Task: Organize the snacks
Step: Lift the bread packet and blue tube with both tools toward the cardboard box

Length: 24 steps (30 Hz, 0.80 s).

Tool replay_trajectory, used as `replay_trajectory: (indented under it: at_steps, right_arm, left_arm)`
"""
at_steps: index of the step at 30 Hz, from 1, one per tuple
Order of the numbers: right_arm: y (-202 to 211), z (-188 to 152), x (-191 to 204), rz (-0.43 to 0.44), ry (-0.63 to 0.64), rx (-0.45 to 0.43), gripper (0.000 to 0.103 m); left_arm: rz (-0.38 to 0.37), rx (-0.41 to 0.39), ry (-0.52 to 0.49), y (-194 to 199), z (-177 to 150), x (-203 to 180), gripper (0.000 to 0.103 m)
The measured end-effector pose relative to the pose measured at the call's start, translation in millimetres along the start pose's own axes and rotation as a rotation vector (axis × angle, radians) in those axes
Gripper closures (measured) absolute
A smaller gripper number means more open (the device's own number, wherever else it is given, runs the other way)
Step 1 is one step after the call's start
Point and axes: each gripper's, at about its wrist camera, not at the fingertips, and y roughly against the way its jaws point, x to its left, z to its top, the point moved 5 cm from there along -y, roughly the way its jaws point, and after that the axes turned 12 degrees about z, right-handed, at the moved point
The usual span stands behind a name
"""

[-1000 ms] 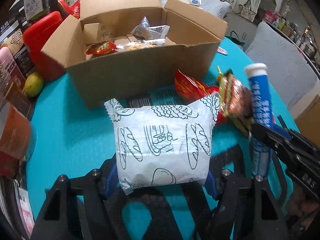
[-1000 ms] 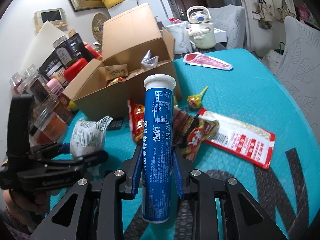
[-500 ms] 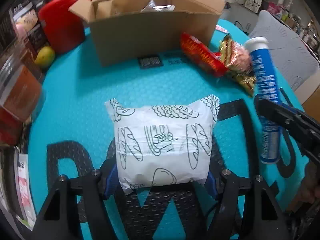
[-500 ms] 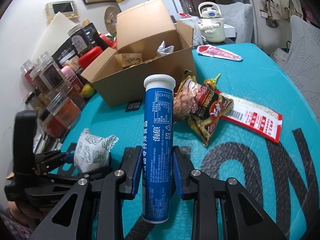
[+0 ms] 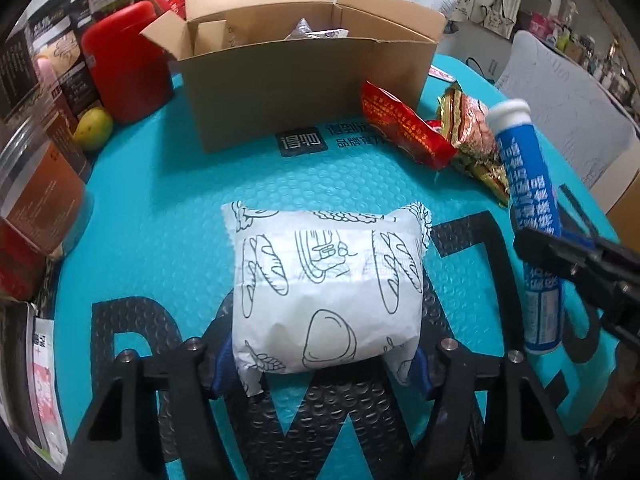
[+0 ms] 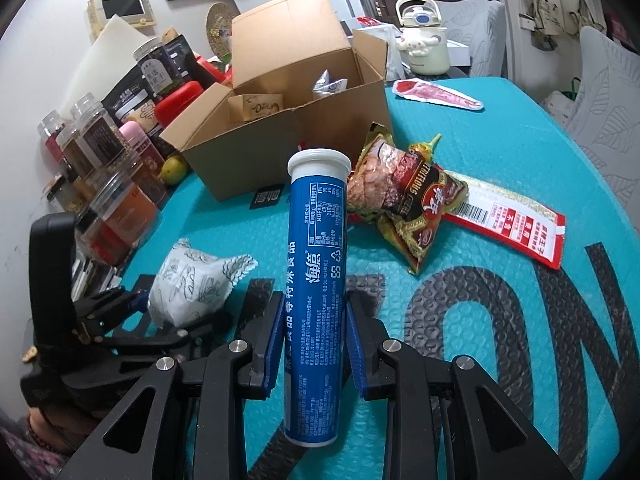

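Blue tube (image 6: 317, 280) clamped upright in my right tool (image 6: 314, 344), left tool (image 5: 320, 364) closing on the white bread packet (image 5: 328, 292), both low over the teal worktop (image 5: 160, 200); next move, I reckon: carry both into the cardboard box (image 5: 304, 76).

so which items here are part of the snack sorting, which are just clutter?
In play: white bread-print packet, blue white-capped tube, open cardboard box, red foil packet, brown-gold snack bag.
Clutter: red canister, yellow-green fruit, cream kettle.
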Motion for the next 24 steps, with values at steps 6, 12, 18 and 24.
replay_trajectory:
  at_steps: [6, 12, 18, 24]
  right_arm:
    - [-4.8, -3.9, 4.2, 0.014, 0.005, 0.016, 0.075]
    - [-8.6, -4.1, 12.4, 0.037, 0.02, 0.028, 0.075]
    - [-7.8, 0.0, 27.2, 0.072, 0.042, 0.028, 0.075]
    - [-0.8, 7.2, 46.4, 0.096, 0.102, 0.009, 0.075]
  left_arm:
    - [-0.033, 0.004, 0.05, 6.9, 3.2, 11.5, 0.038]
    - [-0.047, -0.04, 0.078, 32.6, 4.6, 22.4, 0.038]
    - [-0.053, -0.083, 0.086, 52.5, 11.9, 26.7, 0.038]
    - [-0.058, -0.132, 0.08, 69.8, 24.9, 27.3, 0.038]
